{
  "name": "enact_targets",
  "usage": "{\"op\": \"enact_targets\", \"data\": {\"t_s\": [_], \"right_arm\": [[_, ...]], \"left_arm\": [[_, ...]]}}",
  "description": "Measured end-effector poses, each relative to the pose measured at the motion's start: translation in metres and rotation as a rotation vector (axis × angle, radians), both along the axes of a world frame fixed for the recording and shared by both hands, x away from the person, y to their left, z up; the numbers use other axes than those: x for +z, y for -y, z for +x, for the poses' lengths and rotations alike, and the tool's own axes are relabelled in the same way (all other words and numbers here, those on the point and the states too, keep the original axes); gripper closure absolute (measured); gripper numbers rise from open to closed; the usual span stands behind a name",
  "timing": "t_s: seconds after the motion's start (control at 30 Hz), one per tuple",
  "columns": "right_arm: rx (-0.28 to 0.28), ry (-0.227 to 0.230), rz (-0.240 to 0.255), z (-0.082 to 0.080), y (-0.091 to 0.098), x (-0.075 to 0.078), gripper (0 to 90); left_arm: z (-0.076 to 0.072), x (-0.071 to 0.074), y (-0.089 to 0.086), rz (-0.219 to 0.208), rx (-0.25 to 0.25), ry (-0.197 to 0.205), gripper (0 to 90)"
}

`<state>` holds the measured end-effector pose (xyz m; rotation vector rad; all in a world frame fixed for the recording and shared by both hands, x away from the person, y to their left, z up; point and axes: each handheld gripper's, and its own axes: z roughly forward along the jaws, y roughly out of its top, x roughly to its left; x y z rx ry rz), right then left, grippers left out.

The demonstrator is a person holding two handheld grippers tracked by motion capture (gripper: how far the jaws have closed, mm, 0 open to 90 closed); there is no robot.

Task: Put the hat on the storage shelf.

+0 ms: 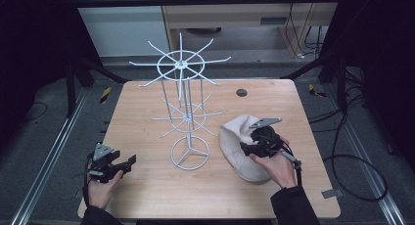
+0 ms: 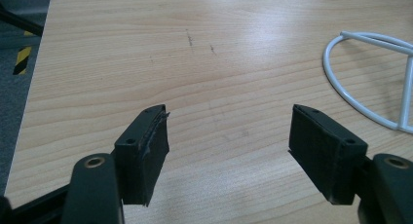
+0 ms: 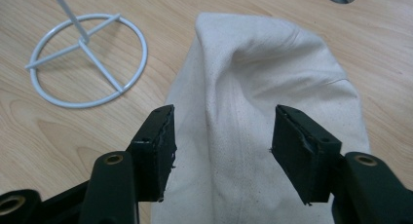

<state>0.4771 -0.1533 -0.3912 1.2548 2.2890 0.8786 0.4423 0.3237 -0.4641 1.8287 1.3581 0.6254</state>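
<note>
The right gripper (image 1: 247,147), jaws apart, is seen at lower right of the high view over a cream cap (image 1: 237,144), which lies between its pads without being pressed. The left gripper (image 1: 128,162), jaws wide apart over bare table (image 1: 147,186), is at lower left. A white wire rack (image 1: 188,112) stands at centre.

A cream cloth hat (image 1: 240,146) lies crumpled on the wooden table, just beside the white wire rack's ring base.
</note>
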Motion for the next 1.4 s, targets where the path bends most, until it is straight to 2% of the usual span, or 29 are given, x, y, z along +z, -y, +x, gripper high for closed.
{"op": "enact_targets", "data": {"t_s": [0.23,0.33,0.43,0.53,0.73,0.83,0.9,1.1,1.4], "right_arm": [[0.019,-0.032,-0.032,0.007,-0.009,-0.006,43.6],[0.008,-0.045,-0.067,0.011,-0.012,-0.01,45.2],[0.009,-0.05,-0.071,0.014,-0.011,-0.012,46.0],[-0.001,-0.059,-0.098,0.017,-0.012,-0.016,49.2],[0.001,-0.074,-0.115,0.023,-0.015,-0.026,54.6],[-0.003,-0.086,-0.126,0.026,-0.015,-0.031,60.0],[0.001,-0.101,-0.122,0.027,-0.015,-0.033,65.8],[-0.017,-0.107,-0.156,0.029,-0.017,-0.035,85.0],[-0.023,-0.101,-0.112,0.028,-0.01,-0.031,88.2]], "left_arm": [[-0.001,0.0,0.001,0.006,0.003,0.0,30.4],[0.0,0.0,0.0,0.009,0.006,-0.004,30.3],[-0.001,0.0,0.0,0.01,0.007,-0.003,30.3],[-0.001,0.0,-0.001,0.01,0.007,-0.003,30.3],[0.0,-0.001,0.0,0.011,0.004,-0.007,30.5],[0.0,-0.001,0.0,0.011,0.004,-0.008,30.6],[0.0,-0.001,0.0,0.01,0.005,-0.009,30.7],[0.0,-0.001,-0.001,0.006,0.005,-0.012,31.1],[0.0,-0.001,-0.001,0.003,0.008,-0.017,31.4]]}}
